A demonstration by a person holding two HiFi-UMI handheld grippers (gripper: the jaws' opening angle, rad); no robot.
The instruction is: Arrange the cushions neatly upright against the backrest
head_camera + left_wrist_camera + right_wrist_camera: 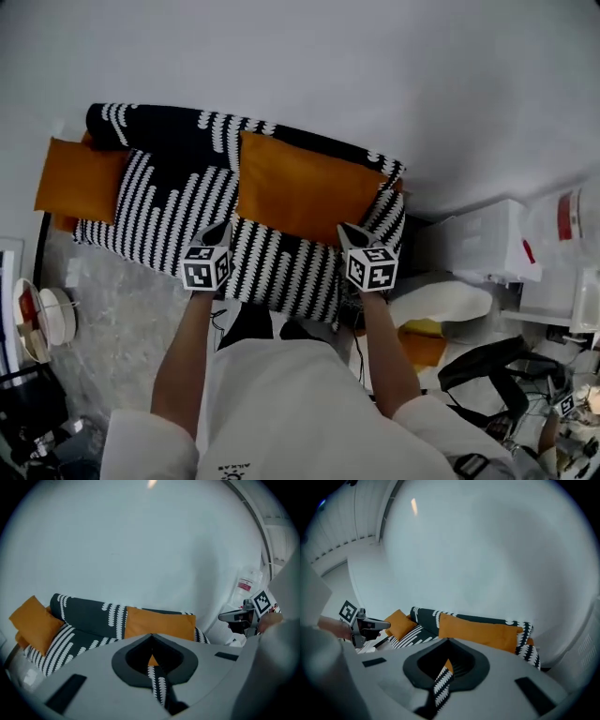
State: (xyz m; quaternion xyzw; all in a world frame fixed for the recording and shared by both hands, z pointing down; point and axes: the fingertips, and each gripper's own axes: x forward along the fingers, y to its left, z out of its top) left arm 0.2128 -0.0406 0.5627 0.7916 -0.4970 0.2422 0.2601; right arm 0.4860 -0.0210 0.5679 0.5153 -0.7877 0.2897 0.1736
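A sofa lies under a black-and-white patterned cover (169, 211). One large orange cushion (305, 192) leans against the backrest right of the middle, also in the left gripper view (159, 624) and the right gripper view (480, 631). A second orange cushion (80, 176) sits tilted at the sofa's left end (33, 623). My left gripper (223, 228) hovers over the seat's front, level with the big cushion's left edge, jaws shut and empty (151, 637). My right gripper (347, 229) hovers near that cushion's right corner, also shut and empty (448, 640). Only cover and cushion show through each jaw slit.
A pale wall rises behind the sofa. White boxes (487, 239) stand to the right, with a white-and-yellow item (441, 309) and a black bag (487, 370) on the floor. A small round white stand (52, 314) is at the left. Grey floor lies before the sofa.
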